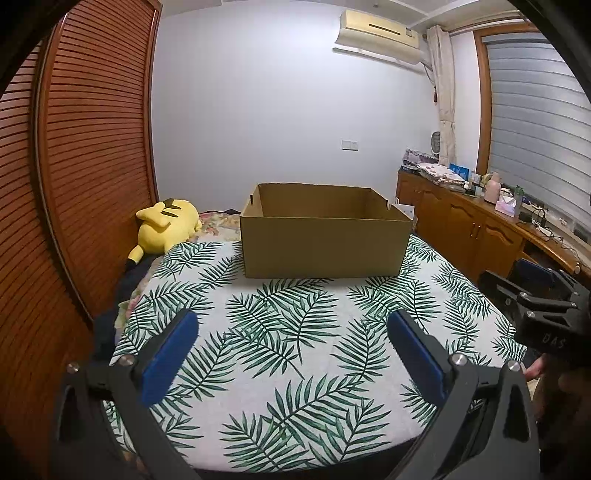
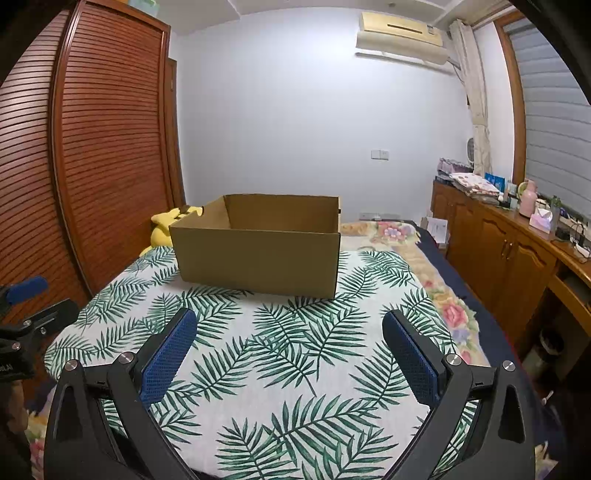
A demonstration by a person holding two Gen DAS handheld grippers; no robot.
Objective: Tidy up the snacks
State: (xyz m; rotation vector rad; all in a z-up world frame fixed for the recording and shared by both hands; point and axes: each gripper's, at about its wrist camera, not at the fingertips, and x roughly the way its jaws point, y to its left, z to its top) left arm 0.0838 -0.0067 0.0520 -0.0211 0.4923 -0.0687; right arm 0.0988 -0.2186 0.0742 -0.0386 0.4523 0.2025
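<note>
Two spread tools face a cardboard box [image 1: 325, 243], plush [image 1: 166, 225] beside it.

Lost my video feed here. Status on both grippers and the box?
Left hand-held gripper open, empty. Right hand-held gripper open, empty. Cardboard box upright on leaf-print cloth, open top. No snacks in view, path clear.

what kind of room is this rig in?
Most likely a home bedroom. A bed with a floral quilt carries a leaf-print cloth and an open cardboard box; a yellow plush toy lies by a louvred wardrobe, and a wall air conditioner hangs above.
</note>
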